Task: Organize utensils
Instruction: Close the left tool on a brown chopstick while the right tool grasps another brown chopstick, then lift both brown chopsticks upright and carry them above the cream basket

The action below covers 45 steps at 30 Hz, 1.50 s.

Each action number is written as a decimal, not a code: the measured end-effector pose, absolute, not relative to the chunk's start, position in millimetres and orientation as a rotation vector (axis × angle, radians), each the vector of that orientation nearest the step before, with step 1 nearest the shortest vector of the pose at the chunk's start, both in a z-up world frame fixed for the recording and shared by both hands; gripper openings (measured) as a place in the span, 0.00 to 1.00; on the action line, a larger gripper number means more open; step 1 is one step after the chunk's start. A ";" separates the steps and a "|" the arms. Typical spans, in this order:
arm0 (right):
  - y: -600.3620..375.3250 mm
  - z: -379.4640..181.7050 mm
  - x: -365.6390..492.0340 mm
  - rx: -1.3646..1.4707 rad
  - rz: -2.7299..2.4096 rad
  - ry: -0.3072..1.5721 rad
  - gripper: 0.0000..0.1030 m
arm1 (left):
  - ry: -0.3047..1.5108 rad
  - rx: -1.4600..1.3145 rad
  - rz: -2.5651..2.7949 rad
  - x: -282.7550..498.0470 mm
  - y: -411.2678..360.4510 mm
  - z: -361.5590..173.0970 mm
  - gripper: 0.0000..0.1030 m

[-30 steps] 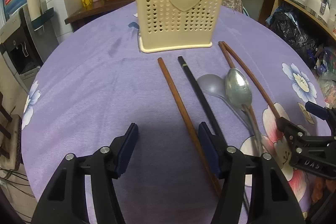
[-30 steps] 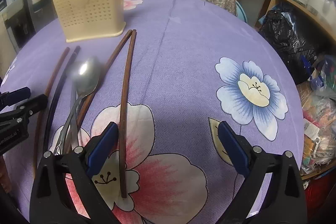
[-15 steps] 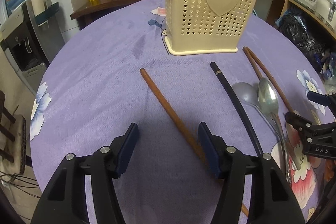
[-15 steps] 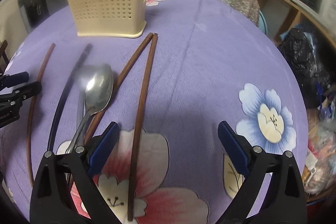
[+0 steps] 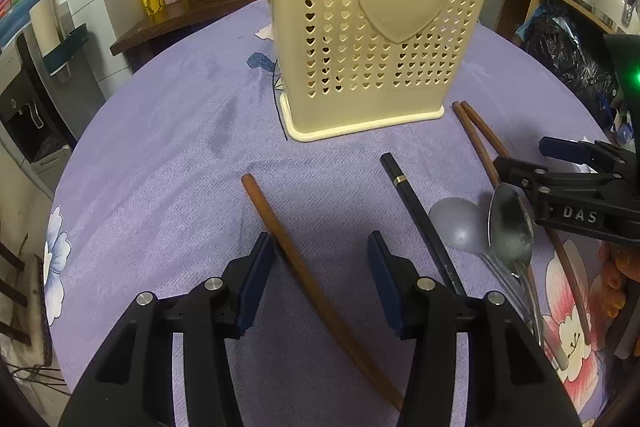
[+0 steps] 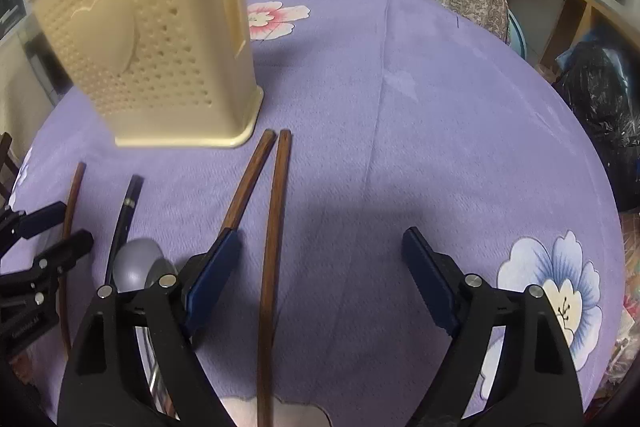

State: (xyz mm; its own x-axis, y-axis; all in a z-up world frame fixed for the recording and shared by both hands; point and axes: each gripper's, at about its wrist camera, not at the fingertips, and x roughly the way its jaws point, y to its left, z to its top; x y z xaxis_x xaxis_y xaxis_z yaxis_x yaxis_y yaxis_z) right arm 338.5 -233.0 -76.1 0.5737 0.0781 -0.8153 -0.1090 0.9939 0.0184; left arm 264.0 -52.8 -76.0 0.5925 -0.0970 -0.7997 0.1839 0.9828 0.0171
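Desk [image 5: 168, 131] under purple flowered cloth. Ahead of both my claws stands the cream utensil basket [image 5: 376, 27], upright. My left claw [image 5: 320, 263]: jaws apart and closing, a brown chopstick [image 5: 296, 263] lying between them, just beside the left pad, not pressed. A black chopstick [image 5: 420, 219] lies just right of it, then two spoons [image 5: 508, 227]. My right claw [image 6: 320, 275]: jaws wide and closing, one brown chopstick of a pair [image 6: 272, 227] between them, unclamped.

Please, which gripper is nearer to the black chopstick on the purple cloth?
The left. The black chopstick runs just beside the left gripper, outside its right finger. The right gripper is farther, with the spoons lying between.
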 end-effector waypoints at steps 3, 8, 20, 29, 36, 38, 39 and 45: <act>-231.0 -75.0 342.2 -0.031 0.103 0.953 0.75 | 0.922 0.098 -0.167 263.4 -51.9 -75.7 0.47; -225.6 -73.1 345.3 -0.033 0.111 0.947 0.65 | 0.915 0.091 -0.158 263.2 -50.8 -75.6 0.46; -214.5 -71.6 355.3 -0.027 0.126 0.934 0.34 | 0.923 0.095 -0.153 269.1 -53.6 -73.8 0.34; -207.6 -70.9 369.2 -0.027 0.163 0.938 0.08 | 0.919 0.085 -0.152 272.3 -54.6 -73.5 0.14; -205.5 -70.8 371.5 -0.043 0.175 0.938 0.08 | 0.911 0.120 -0.159 273.4 -60.4 -73.9 0.14; -206.8 -70.5 372.2 -0.039 0.179 0.940 0.08 | 0.914 0.115 -0.163 274.3 -60.3 -73.7 0.14; -207.1 -70.7 372.4 -0.038 0.179 0.940 0.08 | 0.915 0.113 -0.166 274.8 -60.6 -73.7 0.14; -206.6 -71.1 371.0 -0.036 0.176 0.936 0.08 | 0.915 0.104 -0.173 275.7 -60.4 -73.4 0.13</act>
State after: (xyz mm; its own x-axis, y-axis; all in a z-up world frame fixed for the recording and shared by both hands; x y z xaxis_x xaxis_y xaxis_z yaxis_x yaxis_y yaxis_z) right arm 371.0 -206.6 -71.1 0.5800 0.1344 -0.8035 -0.1658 0.9851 0.0451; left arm 275.7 -60.4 -73.4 0.5970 -0.1044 -0.7954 0.1928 0.9811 0.0160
